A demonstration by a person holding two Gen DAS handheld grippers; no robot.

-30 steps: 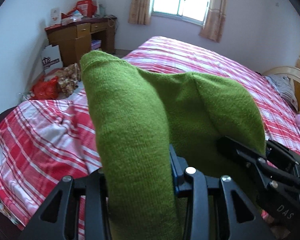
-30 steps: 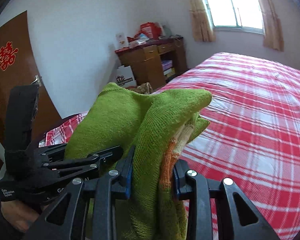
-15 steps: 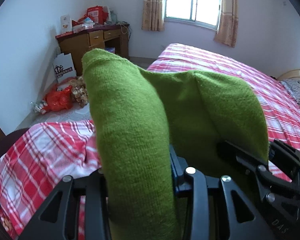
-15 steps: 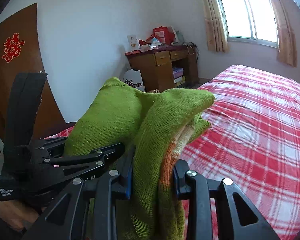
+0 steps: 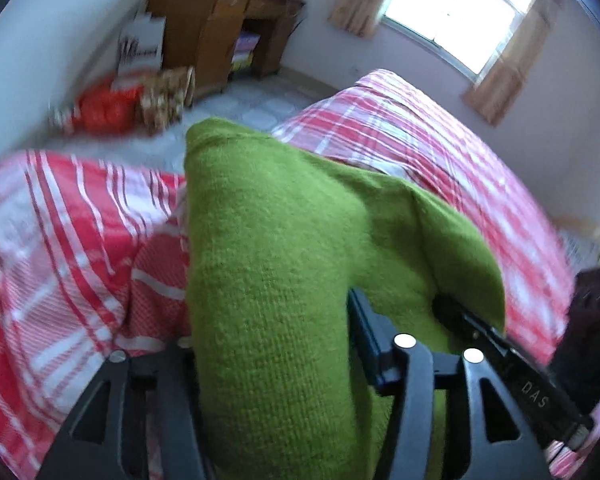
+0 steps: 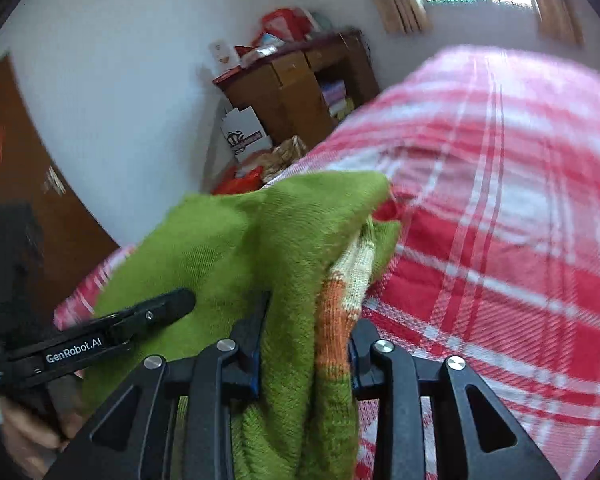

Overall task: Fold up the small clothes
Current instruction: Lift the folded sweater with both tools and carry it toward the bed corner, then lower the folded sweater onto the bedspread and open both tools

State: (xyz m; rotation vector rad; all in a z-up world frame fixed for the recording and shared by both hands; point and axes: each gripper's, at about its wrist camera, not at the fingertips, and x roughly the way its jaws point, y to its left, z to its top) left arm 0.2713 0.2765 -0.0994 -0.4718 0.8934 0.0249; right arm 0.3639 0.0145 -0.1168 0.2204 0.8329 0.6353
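The green sweater (image 5: 268,280), clamped by left gripper (image 5: 272,344) and right gripper (image 6: 304,344), is now being lowered toward the bed (image 6: 500,240) for folding.

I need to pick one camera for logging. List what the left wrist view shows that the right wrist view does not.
Only the left wrist view: the window in full, and a dark object at the right edge.

Only the right wrist view: the sweater's orange and cream stripes, the brown door, and the left tongs.

Both: the green sweater pinched in that camera's own tongs, the red plaid bed, the wooden desk.
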